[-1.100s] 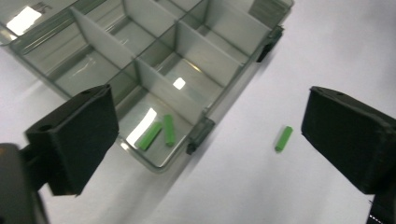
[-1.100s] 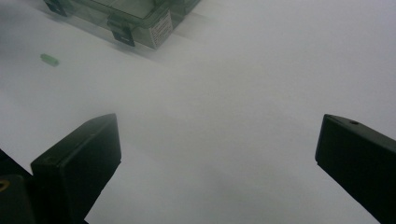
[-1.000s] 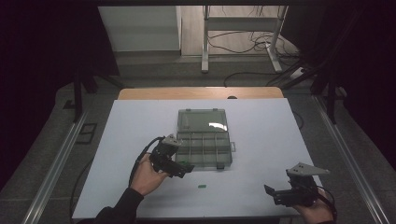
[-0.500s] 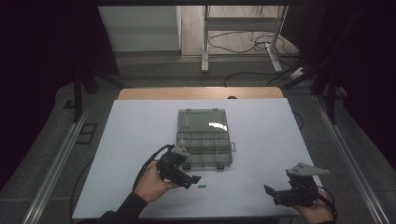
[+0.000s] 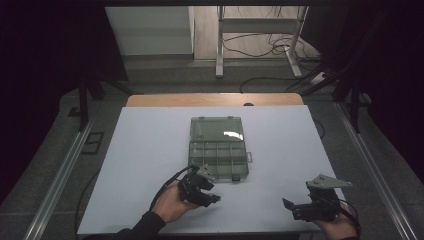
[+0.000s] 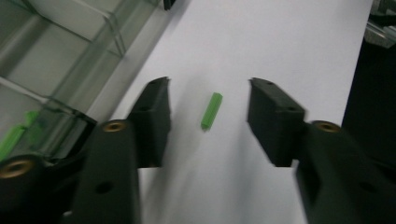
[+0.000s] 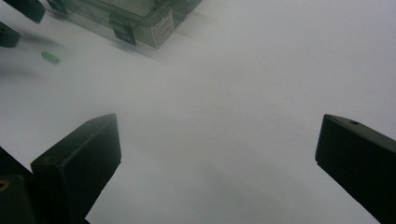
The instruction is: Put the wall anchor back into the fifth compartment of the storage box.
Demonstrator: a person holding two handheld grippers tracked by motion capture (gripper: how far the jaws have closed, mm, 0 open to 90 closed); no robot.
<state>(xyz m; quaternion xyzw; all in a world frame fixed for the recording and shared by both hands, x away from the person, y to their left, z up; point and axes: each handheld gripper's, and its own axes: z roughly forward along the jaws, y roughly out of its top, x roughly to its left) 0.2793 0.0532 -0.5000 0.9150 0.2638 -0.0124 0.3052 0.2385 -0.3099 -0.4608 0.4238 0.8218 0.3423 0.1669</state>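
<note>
Item 1, left gripper (image 5: 216, 199): held low over the white table (image 5: 150, 150), near its front edge, just in front of the clear compartment box (image 5: 218, 147). Its jaws have just been closing and stand partly apart, one on each side of a small green peg (image 6: 211, 110) (bare table shows between each pad and the peg, so nothing is clamped).

Item 2, green peg: lies flat on the table between those jaws, near the front wall of the box and apart from it. In the right gripper view the peg (image 7: 50, 57) sits on open table short of the box's latch side.

Item 3, compartment box: lid up, mid-table. A second green piece (image 6: 14, 138) lies in one compartment, seen through the wall.

Item 4, right gripper (image 5: 290, 209): at the front right corner of the table, jaws spread wide with only bare surface between them.

Open room: broad bare table between the two grippers, and to the left, right and far side of the box; wooden strip (image 5: 215, 99) along the far edge.
</note>
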